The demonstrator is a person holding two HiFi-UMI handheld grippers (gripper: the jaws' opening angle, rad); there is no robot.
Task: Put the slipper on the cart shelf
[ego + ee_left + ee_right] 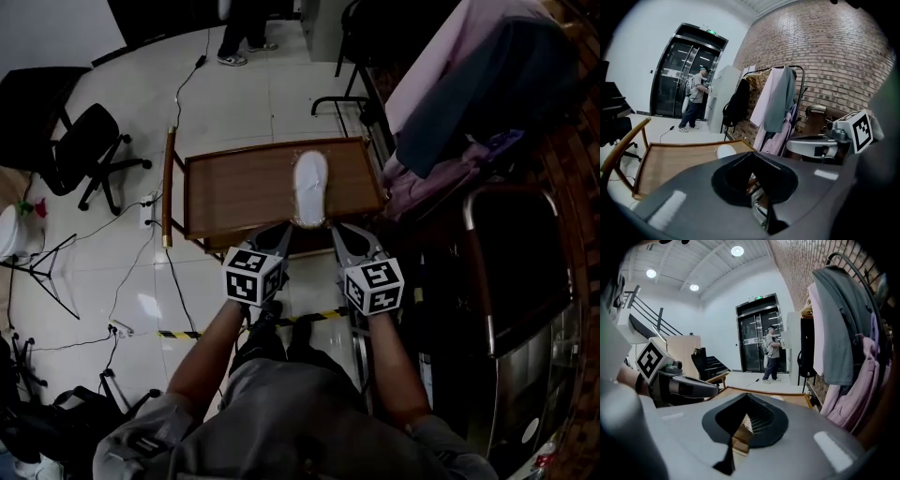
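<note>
A white slipper (309, 187) lies sole-up along the right half of the wooden cart shelf (234, 192), toe pointing away from me. My left gripper (281, 236) hovers at the shelf's near edge, just left of the slipper's heel, shut and holding nothing. My right gripper (340, 234) sits just right of the heel, shut and empty too. In the left gripper view the slipper (725, 151) shows beyond the closed jaws, resting on the shelf (670, 161). The right gripper view looks over its closed jaws at the shelf's far rim (754, 391); the slipper is hidden there.
A rack of hanging clothes (469, 84) stands close on the right of the cart. A black office chair (89, 141) and a tripod (37, 267) are at the left, with cables on the floor. A person (696, 101) stands far off by the glass doors.
</note>
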